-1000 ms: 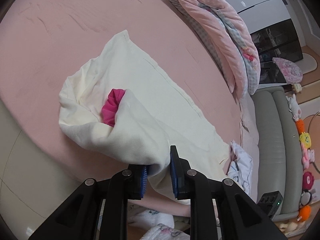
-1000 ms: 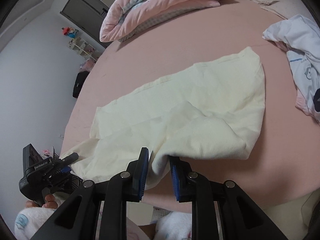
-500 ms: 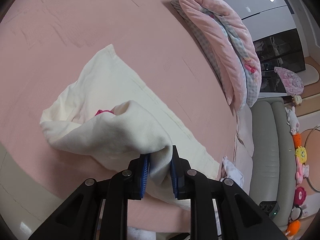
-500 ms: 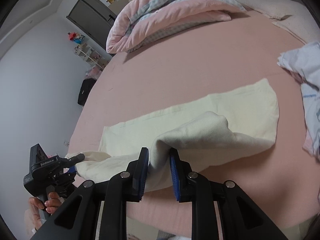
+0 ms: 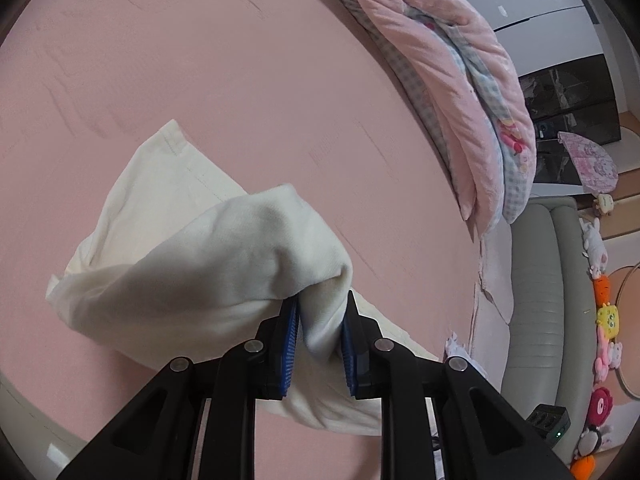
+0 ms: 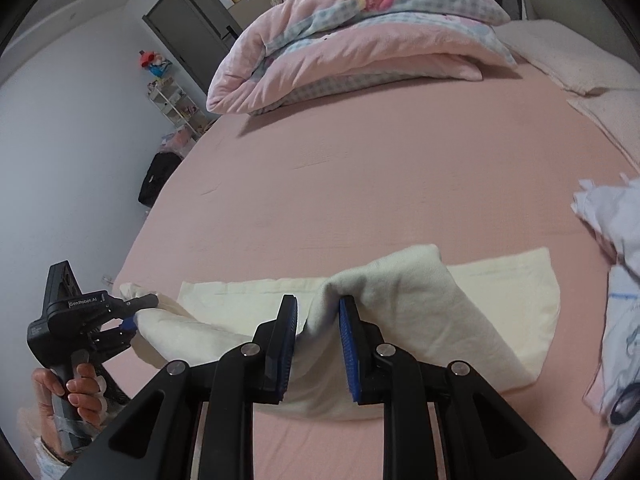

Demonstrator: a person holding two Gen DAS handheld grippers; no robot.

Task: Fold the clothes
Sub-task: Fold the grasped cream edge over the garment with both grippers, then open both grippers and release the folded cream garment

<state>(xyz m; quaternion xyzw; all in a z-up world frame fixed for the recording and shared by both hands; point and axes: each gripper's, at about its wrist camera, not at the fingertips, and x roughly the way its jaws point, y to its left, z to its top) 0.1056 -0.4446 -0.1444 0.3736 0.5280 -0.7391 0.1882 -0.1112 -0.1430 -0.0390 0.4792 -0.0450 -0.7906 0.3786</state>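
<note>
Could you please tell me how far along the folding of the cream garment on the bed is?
Partly done: the cream garment lies flat along its far edge on the pink bed. In hand: the left gripper and right gripper each pinch its near edge, lifted over the flat part. Left: laying it down, and the white clothes beside it.

one cream garment, two grippers, one quilt
</note>
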